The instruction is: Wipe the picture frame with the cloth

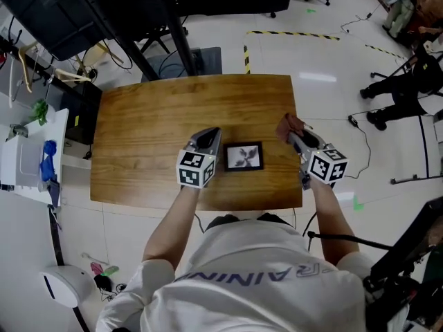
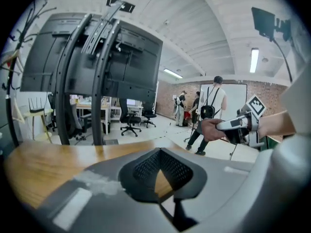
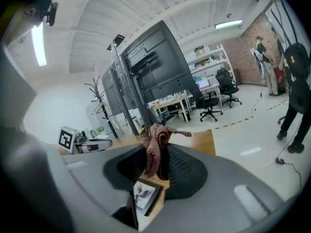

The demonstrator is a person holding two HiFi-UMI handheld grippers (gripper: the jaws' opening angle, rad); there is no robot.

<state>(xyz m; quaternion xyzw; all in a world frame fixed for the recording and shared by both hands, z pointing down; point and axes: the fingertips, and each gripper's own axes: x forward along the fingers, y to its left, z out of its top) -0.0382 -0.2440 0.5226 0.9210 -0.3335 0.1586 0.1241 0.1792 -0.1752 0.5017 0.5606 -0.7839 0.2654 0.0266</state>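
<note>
A small black picture frame with a pale print lies flat on the wooden table near its front edge. It also shows low in the right gripper view, the frame just below the jaws. My right gripper hovers to the right of the frame, shut on a bunched reddish-brown cloth that sticks up between the jaws. My left gripper is just left of the frame, shut with nothing in it. From the left gripper view the right gripper is seen across the table.
A black monitor stand rises behind the table's far edge. A white cabinet with blue and green items stands at the left. A person and black stands are on the floor to the right.
</note>
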